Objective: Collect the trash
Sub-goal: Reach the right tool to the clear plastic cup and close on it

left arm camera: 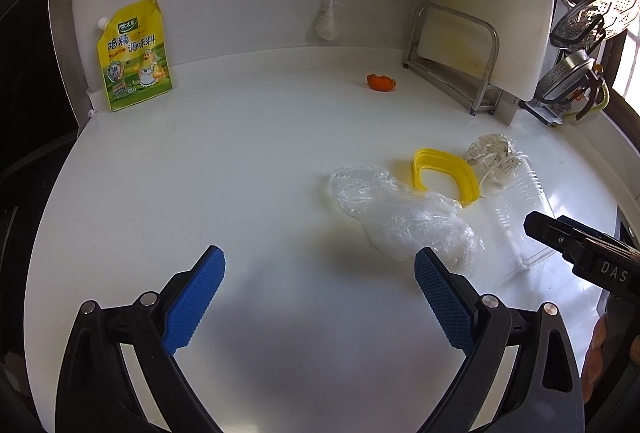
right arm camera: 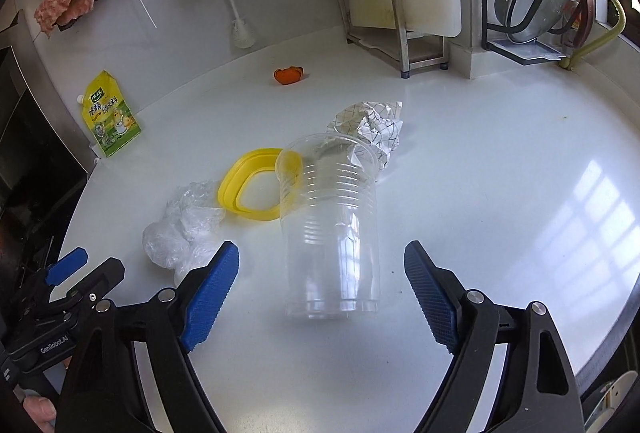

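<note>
Blue-padded fingers of the right gripper (right arm camera: 321, 291) stand wide apart, straddling the base end of a clear plastic cup (right arm camera: 330, 225) that lies on its side, mouth toward 12 o'clock; the pads do not touch it. That straddle suits a grasp across the cup's width — judged the step in hand.

Left gripper (left arm camera: 319, 297) also stands apart and empty, hovering over bare bench (left arm camera: 200, 173) with a crumpled clear plastic bag (left arm camera: 400, 213) just beyond its right finger, at 1 o'clock.

Remaining trash clusters together: a yellow lid ring (right arm camera: 250, 189) touches the cup at its 10 o'clock, crumpled patterned paper (right arm camera: 372, 125) lies at the cup's mouth, and an orange scrap (right arm camera: 289, 74) sits well apart at 12 o'clock.

A yellow seasoning pouch (left arm camera: 134, 57) leans on the back wall at 10 o'clock. Glossy white surface — it reflects a window. A steel rack (right arm camera: 384, 13) stands behind.
</note>
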Demonstrator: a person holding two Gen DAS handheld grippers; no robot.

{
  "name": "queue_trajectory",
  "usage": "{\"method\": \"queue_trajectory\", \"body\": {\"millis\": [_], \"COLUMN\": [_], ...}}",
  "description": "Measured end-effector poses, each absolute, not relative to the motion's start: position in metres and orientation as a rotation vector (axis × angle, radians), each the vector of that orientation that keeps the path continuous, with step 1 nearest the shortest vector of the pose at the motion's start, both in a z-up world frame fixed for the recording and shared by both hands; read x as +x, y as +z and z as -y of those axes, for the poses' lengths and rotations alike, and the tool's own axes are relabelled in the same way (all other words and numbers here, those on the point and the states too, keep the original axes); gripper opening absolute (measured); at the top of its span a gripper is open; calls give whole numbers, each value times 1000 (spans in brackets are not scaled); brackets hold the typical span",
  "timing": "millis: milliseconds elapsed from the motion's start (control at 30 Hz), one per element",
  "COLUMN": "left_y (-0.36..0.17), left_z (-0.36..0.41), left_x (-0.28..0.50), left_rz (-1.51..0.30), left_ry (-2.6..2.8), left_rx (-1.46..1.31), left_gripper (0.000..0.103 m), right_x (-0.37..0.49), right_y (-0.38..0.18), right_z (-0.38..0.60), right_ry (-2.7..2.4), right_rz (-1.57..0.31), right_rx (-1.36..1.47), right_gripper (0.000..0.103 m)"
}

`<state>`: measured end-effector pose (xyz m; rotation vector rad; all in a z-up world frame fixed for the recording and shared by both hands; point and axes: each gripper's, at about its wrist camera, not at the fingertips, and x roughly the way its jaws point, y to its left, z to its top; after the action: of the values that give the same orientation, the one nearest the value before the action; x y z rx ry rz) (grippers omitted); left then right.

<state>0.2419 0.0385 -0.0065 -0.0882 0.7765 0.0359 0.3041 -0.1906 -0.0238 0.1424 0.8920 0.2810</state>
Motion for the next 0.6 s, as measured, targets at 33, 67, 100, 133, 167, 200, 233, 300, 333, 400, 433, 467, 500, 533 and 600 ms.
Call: {"method": "queue_trajectory", "body": {"millis": [33, 67, 100, 133, 167, 200, 233, 300, 333, 400, 433, 467, 500, 533, 600], "left_y": [-7, -7, -7, -7, -7, -7, -7, -9, -9, -10, -10, -10, -9, -9, -9], "left_z": [-39, -39, -39, -39, -39, -39, -39, -39, -38, -38, -38, -38, -37, -37, -35], "left_x": [242, 242, 241, 242, 242, 242, 242, 243, 243, 243, 243, 243, 243, 243, 244], "left_rz": [-777, -777, -777, -777, -777, -778, -780, -783, -785, -788, -788, -787, -786, -786, -790], "left_ry": [37, 38, 36, 35, 34, 33, 33, 32, 32, 32, 31, 31, 31, 30, 27], "left_rx": [-88, -88, -89, -90, -92, -94, -95, -93, -92, -94, -96, -96, -95, -95, -98], "left_gripper": [94, 94, 94, 94, 94, 94, 94, 94, 94, 94, 94, 94, 94, 94, 94], "right_x": [308, 311, 313, 316, 318, 321, 322, 327, 328, 331, 332, 332, 331, 330, 329], "right_y": [-26, -28, -30, -31, -32, -33, -33, -35, -36, -39, -40, -41, -42, -42, -42], "right_z": [188, 186, 184, 183, 183, 182, 183, 184, 183, 181, 179, 177, 176, 175, 175], "right_ry": [279, 277, 273, 268, 263, 261, 260, 255, 256, 253, 246, 240, 233, 227, 226], "right_rz": [-902, -908, -912, -916, -919, -922, -924, -933, -937, -947, -948, -946, -941, -936, -926], "right_rx": [136, 130, 125, 119, 116, 118, 121, 128, 131, 120, 105, 91, 77, 64, 52], "right_gripper": [81, 81, 81, 81, 81, 81, 81, 81, 81, 81, 81, 81, 81, 81, 79]}}
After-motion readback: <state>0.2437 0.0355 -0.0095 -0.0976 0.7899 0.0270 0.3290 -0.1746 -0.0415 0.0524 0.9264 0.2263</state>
